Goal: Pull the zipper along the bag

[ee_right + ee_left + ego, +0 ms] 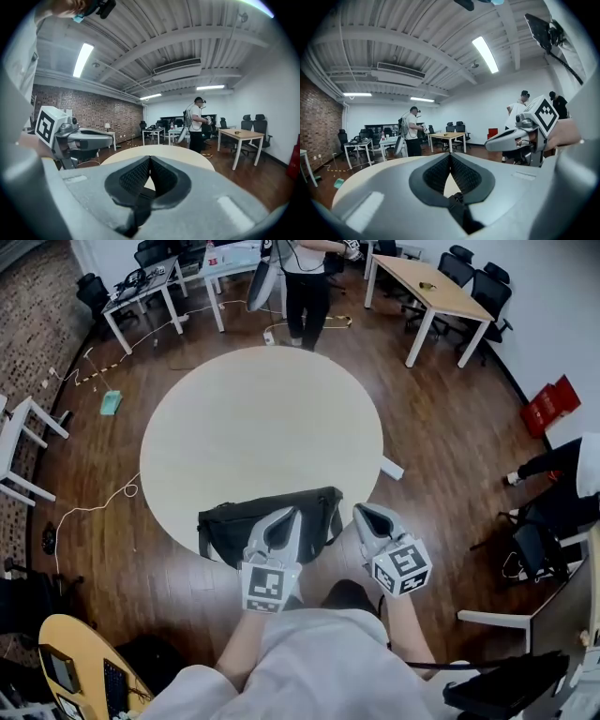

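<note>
A black bag lies at the near edge of the round beige table, with a strap at its right end. My left gripper is above the bag's right half, jaws shut with nothing between them. My right gripper hovers just right of the bag's strap end, over the table's rim. Its pads meet at the tips and hold nothing. Each gripper view shows the other gripper alongside: the right gripper and the left gripper. The jaws hide the bag in both gripper views.
A person stands beyond the table's far side, near white desks and a wooden desk with office chairs. A red object leans on the right wall. Someone sits at the right. A wooden desk is at bottom left.
</note>
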`<control>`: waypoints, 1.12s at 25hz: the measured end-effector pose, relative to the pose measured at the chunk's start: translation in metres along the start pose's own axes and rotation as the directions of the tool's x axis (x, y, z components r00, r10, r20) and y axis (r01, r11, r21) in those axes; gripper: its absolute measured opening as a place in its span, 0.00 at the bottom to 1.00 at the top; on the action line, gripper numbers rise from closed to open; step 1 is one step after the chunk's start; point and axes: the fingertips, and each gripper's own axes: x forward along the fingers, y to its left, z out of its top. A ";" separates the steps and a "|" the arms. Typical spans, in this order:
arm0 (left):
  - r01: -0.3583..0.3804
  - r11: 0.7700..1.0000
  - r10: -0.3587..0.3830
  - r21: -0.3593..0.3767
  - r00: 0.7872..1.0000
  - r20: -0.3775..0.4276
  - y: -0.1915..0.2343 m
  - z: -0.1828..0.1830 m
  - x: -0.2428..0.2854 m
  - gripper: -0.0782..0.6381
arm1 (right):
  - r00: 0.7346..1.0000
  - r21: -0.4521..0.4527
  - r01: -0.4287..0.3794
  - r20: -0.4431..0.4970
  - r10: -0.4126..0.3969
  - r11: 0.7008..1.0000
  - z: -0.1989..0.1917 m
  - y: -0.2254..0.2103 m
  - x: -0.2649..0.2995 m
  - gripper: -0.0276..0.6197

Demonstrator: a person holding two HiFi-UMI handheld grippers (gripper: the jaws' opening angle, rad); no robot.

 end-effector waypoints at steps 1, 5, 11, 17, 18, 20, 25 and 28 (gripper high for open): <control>0.010 1.000 -0.010 -0.009 1.000 -0.018 0.001 -0.006 0.006 0.13 | 1.000 0.010 0.008 -0.018 -0.008 1.000 -0.005 -0.005 0.003 0.03; 0.047 0.999 -0.048 -0.009 0.996 -0.073 -0.012 -0.021 0.033 0.13 | 0.995 0.049 0.024 -0.094 -0.019 0.999 -0.028 -0.039 0.014 0.03; 0.006 0.998 -0.015 -0.065 0.990 -0.142 -0.014 -0.040 0.063 0.13 | 0.970 0.017 -0.091 -0.225 0.093 0.996 -0.063 -0.064 0.047 0.03; -0.070 0.992 0.046 -0.103 0.975 -0.218 -0.018 -0.064 0.088 0.13 | 0.849 0.009 -0.356 -0.416 0.327 0.935 -0.114 -0.075 0.100 0.03; -0.080 0.991 0.054 -0.105 0.971 -0.231 -0.020 -0.067 0.092 0.13 | 0.808 0.005 -0.412 -0.460 0.368 0.911 -0.125 -0.074 0.110 0.03; -0.096 0.990 0.067 -0.106 0.966 -0.251 -0.023 -0.073 0.097 0.13 | 0.720 -0.013 -0.516 -0.548 0.426 0.857 -0.149 -0.071 0.129 0.03; -0.143 0.982 0.101 -0.122 0.948 -0.300 -0.027 -0.091 0.105 0.13 | 0.526 -0.016 -0.683 -0.704 0.477 0.730 -0.204 -0.067 0.172 0.03; -0.155 0.980 0.107 -0.123 0.939 -0.326 -0.031 -0.101 0.111 0.13 | 0.426 0.025 -0.740 -0.756 0.497 0.672 -0.230 -0.067 0.185 0.03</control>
